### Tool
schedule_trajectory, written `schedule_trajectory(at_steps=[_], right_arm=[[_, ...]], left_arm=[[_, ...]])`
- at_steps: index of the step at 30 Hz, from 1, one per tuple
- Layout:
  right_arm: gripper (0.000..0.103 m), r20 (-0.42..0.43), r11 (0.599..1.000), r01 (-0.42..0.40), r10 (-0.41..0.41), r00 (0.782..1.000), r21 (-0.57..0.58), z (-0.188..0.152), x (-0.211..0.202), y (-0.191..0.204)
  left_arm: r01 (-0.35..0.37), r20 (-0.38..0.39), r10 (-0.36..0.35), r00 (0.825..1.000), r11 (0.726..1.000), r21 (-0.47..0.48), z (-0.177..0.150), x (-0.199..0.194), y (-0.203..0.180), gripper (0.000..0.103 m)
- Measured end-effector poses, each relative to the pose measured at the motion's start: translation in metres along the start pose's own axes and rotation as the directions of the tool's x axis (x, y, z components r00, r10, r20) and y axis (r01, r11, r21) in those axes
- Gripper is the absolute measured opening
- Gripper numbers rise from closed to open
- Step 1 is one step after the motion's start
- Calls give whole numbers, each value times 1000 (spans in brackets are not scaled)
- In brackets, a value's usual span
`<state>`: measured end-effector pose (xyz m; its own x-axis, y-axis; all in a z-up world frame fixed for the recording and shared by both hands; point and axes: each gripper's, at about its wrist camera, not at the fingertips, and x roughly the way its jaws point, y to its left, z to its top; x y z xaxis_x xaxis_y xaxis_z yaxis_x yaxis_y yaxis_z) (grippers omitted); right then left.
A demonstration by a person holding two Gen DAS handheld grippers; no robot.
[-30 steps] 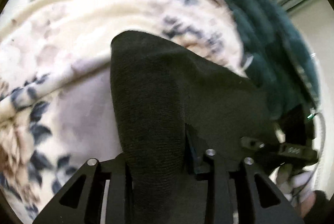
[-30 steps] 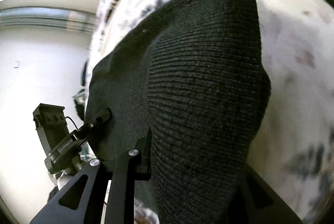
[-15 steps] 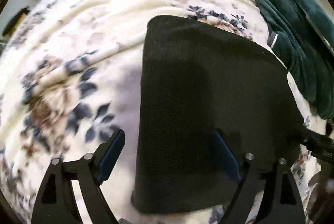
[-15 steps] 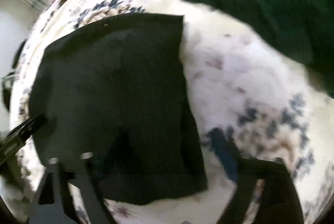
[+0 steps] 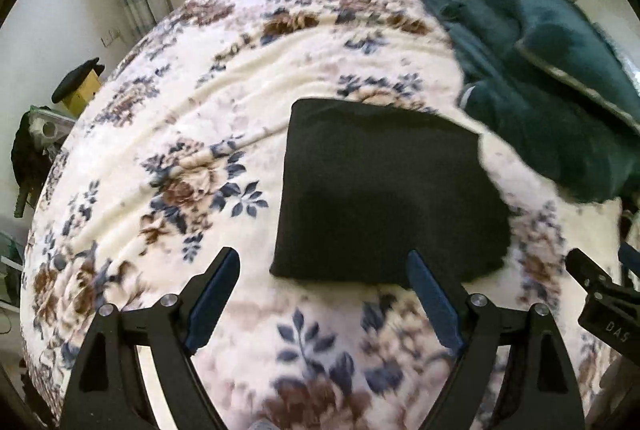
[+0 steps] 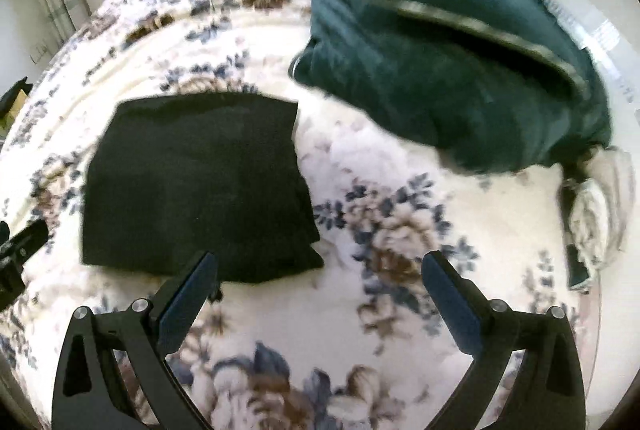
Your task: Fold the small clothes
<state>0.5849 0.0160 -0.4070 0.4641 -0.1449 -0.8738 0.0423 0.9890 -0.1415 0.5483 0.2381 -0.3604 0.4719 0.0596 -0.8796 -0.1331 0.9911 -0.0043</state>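
Note:
A black knit garment (image 5: 384,189) lies folded into a flat rectangle on the floral bed cover (image 5: 192,133). It also shows in the right wrist view (image 6: 196,181). My left gripper (image 5: 324,294) is open and empty, drawn back just short of the garment's near edge. My right gripper (image 6: 320,294) is open and empty, near the garment's near right corner. Part of the right gripper (image 5: 600,294) shows at the right edge of the left wrist view, and part of the left gripper (image 6: 20,246) at the left edge of the right wrist view.
A heap of dark green clothing (image 5: 540,69) lies at the back right of the bed, also in the right wrist view (image 6: 448,61). A pale bundled cloth (image 6: 596,213) lies at the right edge. Curtains and walls stand behind the bed; clutter (image 5: 60,101) sits off its left side.
Both grippers held the black garment lifted a second ago. They laid it flat, opened, and pulled back and up away from it.

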Motion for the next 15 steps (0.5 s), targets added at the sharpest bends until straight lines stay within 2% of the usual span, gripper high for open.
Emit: schedule_trajectory(at_steps=[10, 15], right_arm=[[103, 131, 1000, -9, 6, 991, 18, -38, -187, -35], [103, 182, 1000, -25, 22, 983, 11, -56, -273, -52]], left_arm=[[22, 73, -22, 997, 1000, 1, -37, -158, -16, 85], [0, 138, -1, 990, 1000, 3, -52, -231, -20, 85]])
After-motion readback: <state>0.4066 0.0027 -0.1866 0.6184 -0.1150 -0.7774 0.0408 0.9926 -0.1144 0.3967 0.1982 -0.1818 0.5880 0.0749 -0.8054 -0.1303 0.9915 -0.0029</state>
